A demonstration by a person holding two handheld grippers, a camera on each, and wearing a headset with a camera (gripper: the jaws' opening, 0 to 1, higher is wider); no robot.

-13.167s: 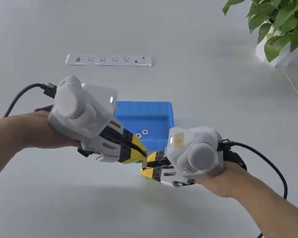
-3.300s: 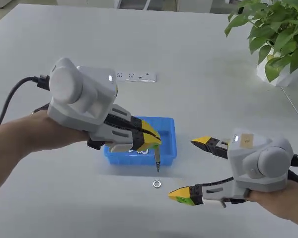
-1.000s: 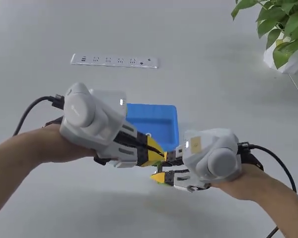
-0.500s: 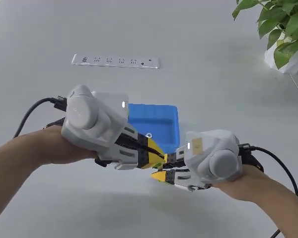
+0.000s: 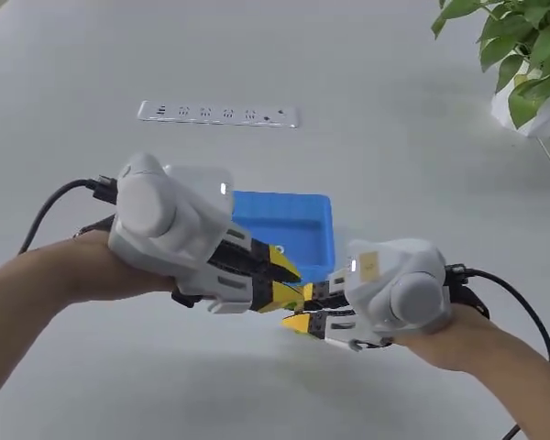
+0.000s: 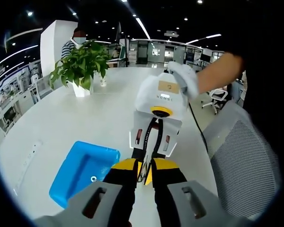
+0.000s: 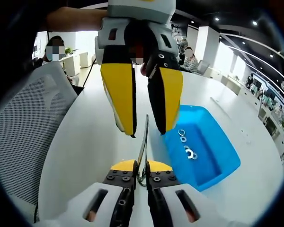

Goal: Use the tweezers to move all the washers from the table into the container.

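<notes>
Two hand-held grippers (image 5: 291, 280) (image 5: 302, 308) grip one tweezers (image 7: 143, 142) near one blue container (image 5: 289, 213).

- An open-plan office.
- Long ceiling lights (image 6: 142, 28) run high ahead of the left tongs (image 6: 144, 174); a mesh desk chair (image 6: 241, 156) stands beside them.
- Rows of desks (image 7: 270, 90) lie far beyond the right tongs (image 7: 141, 176).
- A power strip (image 5: 218, 114) and a potted plant (image 5: 522, 55) sit beyond both.

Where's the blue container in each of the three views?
Head view: the blue container sits at the centre, slightly right.
Left gripper view: lower left of the picture.
Right gripper view: right of centre.
Shared landmark: the washers lying inside it, which can be seen in all three views.
</notes>
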